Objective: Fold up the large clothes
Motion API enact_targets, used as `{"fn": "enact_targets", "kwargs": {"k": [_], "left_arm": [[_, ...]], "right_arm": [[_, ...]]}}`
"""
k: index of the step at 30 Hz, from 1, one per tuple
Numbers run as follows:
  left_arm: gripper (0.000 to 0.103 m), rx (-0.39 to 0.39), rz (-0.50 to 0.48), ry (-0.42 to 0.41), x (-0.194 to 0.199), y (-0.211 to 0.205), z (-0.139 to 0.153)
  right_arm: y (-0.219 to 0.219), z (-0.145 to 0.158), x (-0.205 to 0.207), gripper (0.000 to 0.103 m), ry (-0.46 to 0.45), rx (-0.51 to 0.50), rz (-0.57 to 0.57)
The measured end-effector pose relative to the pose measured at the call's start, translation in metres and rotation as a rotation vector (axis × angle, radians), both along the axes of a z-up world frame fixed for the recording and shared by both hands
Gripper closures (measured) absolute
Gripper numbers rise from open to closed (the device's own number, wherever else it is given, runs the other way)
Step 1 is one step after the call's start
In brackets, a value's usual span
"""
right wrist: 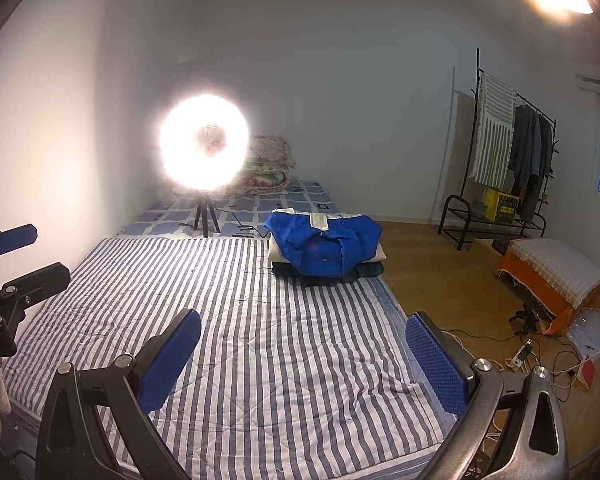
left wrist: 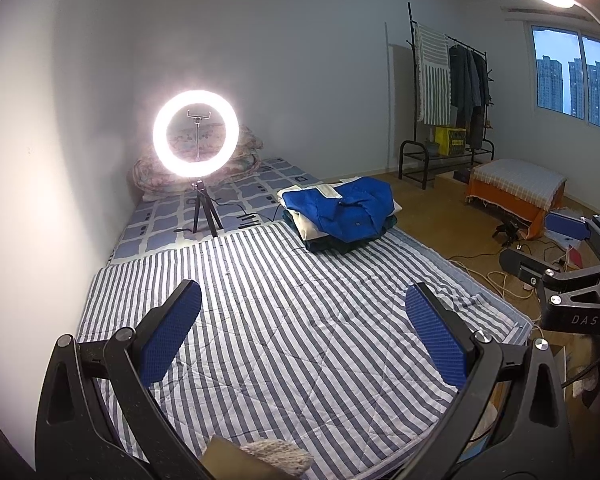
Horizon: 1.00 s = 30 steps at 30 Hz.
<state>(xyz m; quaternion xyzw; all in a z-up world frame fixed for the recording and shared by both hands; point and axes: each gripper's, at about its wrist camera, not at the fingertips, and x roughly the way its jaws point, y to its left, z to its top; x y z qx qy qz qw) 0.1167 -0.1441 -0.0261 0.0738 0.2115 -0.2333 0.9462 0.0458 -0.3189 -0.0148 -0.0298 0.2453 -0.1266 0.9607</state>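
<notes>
A stack of folded clothes with a blue garment [left wrist: 346,210] [right wrist: 326,246] on top lies at the far right edge of the striped quilt [left wrist: 284,320] [right wrist: 260,320]. My left gripper [left wrist: 303,336] hovers open over the near part of the quilt, nothing between its blue pads. My right gripper [right wrist: 303,358] is also open and empty, held above the quilt's near right side. Each gripper shows in the other's view: the right gripper [left wrist: 548,248] at the right edge, the left gripper [right wrist: 20,256] at the left edge. Both are well short of the stack.
A lit ring light on a tripod [left wrist: 196,136] [right wrist: 204,148] stands on the checked mattress [left wrist: 236,200] behind the quilt, with folded floral bedding [right wrist: 268,168] by the wall. On the wooden floor to the right: a clothes rack [left wrist: 448,92], an orange-skirted bench [left wrist: 516,188], and cables [right wrist: 540,356].
</notes>
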Motion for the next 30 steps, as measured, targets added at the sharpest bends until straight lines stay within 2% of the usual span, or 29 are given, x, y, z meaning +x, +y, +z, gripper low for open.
{"fn": "enact_targets", "kwargs": {"k": [30], "left_arm": [[0.000, 0.006, 0.019, -0.023, 0.0010, 0.0068, -0.0041]], "right_arm": [[0.0035, -0.0055, -0.0013, 0.000, 0.007, 0.025, -0.006]]}}
